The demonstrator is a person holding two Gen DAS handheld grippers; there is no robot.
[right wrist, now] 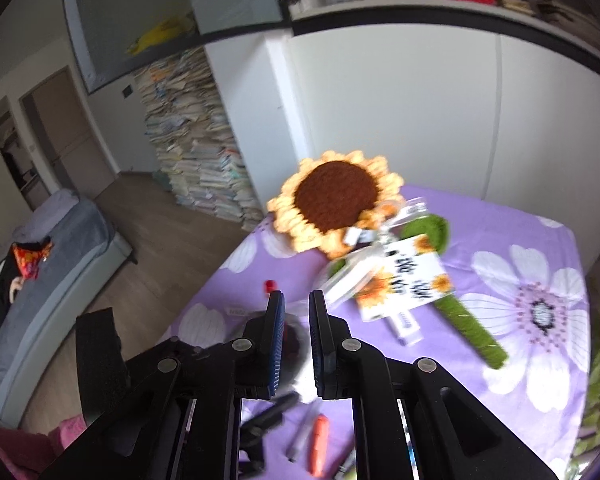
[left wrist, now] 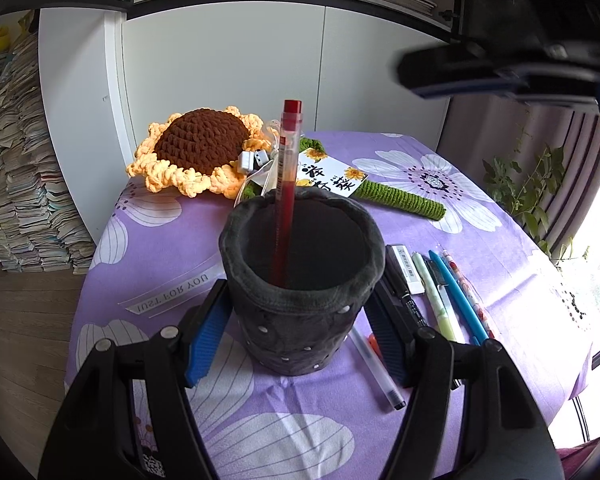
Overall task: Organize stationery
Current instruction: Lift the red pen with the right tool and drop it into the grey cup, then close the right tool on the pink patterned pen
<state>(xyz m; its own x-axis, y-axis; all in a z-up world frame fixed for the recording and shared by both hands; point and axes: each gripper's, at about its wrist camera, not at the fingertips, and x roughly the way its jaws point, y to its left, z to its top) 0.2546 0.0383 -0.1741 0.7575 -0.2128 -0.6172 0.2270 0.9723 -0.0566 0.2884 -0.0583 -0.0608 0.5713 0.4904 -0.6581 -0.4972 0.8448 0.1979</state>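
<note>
Left view alone shows left gripper [left wrist: 296, 320] fingers clamping cup [left wrist: 300, 280], red pen [left wrist: 286, 184] upright inside. Right gripper [right wrist: 296, 344], tilted down, fingers narrow, empty; sunflower [right wrist: 336, 200] at 12 o'clock.

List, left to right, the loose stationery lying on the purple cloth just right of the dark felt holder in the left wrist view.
Black marker pen → white eraser in its sleeve → pale green pen → blue pen → white pen with red pattern.
</note>
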